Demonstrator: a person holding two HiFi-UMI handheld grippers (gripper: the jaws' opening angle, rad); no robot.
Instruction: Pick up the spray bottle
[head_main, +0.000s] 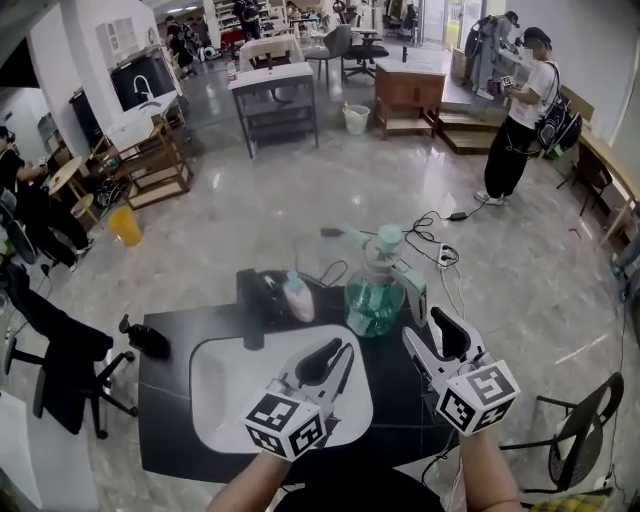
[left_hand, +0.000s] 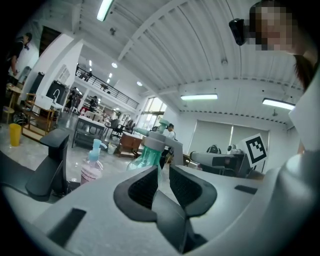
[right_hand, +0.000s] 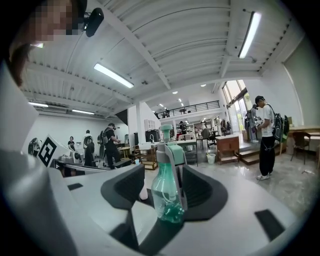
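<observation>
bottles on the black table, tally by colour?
green spray bottle: 1
pink pump bottle: 1
Total: 2

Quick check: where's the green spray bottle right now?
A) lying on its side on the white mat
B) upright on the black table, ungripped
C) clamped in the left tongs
B: the spray bottle stands upright on the black table, just ahead of the open right tongs.
</observation>
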